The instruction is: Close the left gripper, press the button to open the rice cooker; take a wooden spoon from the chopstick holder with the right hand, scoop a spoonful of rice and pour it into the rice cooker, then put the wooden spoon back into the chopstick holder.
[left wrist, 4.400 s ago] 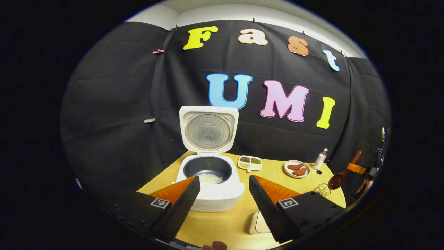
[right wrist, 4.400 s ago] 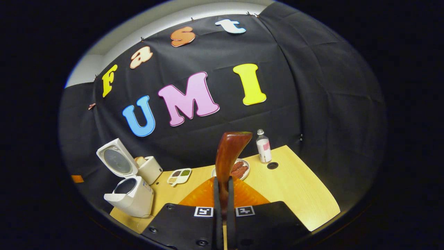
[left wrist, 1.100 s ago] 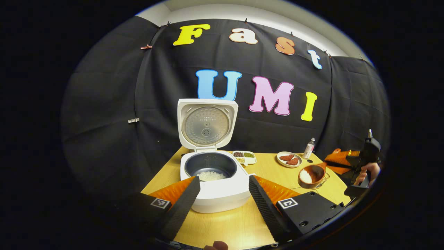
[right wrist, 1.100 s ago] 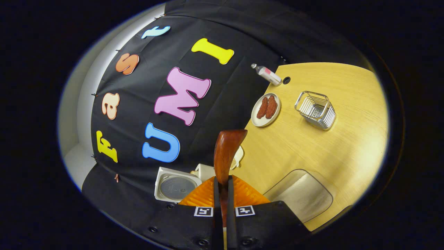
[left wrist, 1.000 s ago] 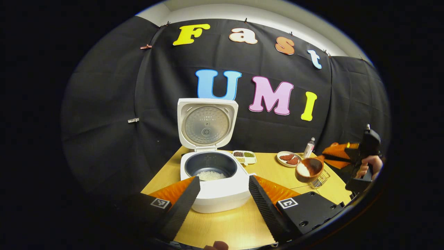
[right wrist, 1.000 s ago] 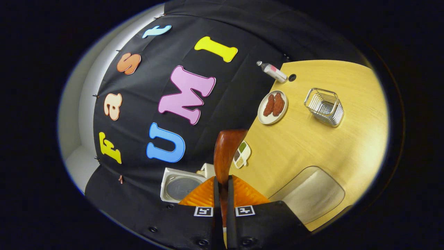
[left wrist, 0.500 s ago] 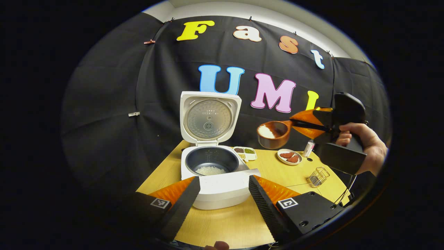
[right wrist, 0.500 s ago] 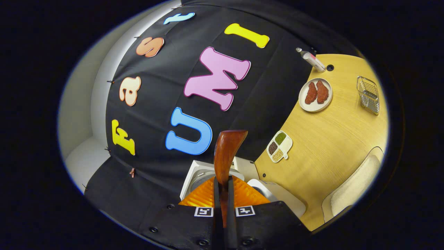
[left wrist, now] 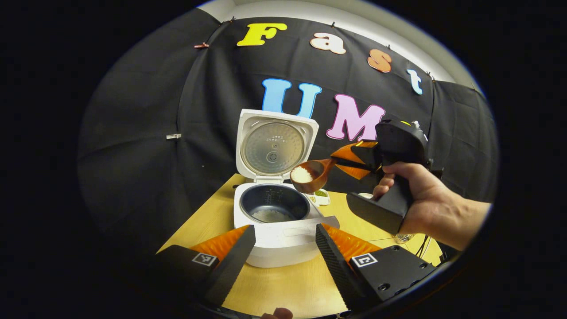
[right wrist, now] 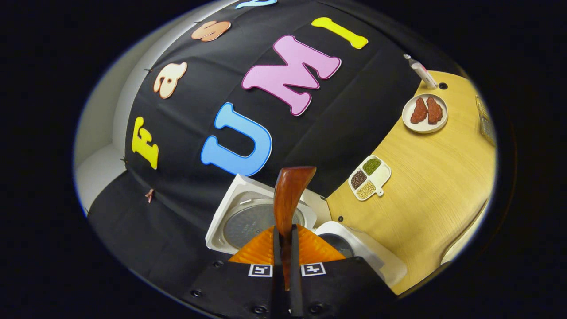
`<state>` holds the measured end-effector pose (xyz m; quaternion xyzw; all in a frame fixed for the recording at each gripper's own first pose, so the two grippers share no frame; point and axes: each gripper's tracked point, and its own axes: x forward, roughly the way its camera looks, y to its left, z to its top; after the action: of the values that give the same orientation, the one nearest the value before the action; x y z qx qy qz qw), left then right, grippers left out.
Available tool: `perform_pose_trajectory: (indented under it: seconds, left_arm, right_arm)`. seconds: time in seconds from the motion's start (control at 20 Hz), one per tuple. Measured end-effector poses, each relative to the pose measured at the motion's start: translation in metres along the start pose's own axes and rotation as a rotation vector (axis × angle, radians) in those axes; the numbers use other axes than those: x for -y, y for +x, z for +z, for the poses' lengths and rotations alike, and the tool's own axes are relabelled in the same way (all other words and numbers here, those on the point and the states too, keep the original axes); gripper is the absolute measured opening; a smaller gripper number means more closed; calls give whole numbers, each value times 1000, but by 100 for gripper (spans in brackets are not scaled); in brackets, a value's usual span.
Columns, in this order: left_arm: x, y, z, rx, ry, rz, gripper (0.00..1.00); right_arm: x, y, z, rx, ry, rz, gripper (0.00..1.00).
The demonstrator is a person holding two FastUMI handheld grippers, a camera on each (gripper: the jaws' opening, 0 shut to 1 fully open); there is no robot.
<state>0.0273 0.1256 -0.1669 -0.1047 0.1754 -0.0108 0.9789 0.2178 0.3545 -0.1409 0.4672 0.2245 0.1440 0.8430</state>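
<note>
Risk of spilling: heaped white rice [left wrist: 302, 174] in the bowl of the dark brown wooden spoon [left wrist: 310, 175], held just above and to the right of the open white rice cooker [left wrist: 277, 212], near the pot's rim; tipping too soon or off to the side likely to scatter grains onto the pale wooden desk [left wrist: 288, 288]. Possible knock against the raised lid [left wrist: 274, 146] close behind. Right claw [right wrist: 283, 248] clenched on the spoon's handle, gripped by a hand [left wrist: 425, 199]. Left claw [left wrist: 283, 248] released, jaws wide apart, low in front of the cooker. Dark inner pot already carrying some rice at the bottom
</note>
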Motion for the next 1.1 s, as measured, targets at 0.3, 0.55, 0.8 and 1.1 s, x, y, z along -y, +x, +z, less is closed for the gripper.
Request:
perform_pose_trajectory:
  seconds: [0.3, 0.55, 0.8, 1.1]
  left_arm:
    - [-26, -6, -13, -25, -19, 64, 94]
    - [-46, -26, -21, -25, -25, 148, 95]
    - [-50, -45, -35, -25, -63, 212, 94]
    - [-53, -68, -49, -24, -87, 271, 95]
  right_arm:
    - [-2, 13, -26, -33, -241, 9, 8]
    - [2, 29, -40, -31, -318, 38, 8]
    - [-6, 40, -48, -28, -451, 75, 8]
    - [-36, 37, -56, -10, -657, 151, 8]
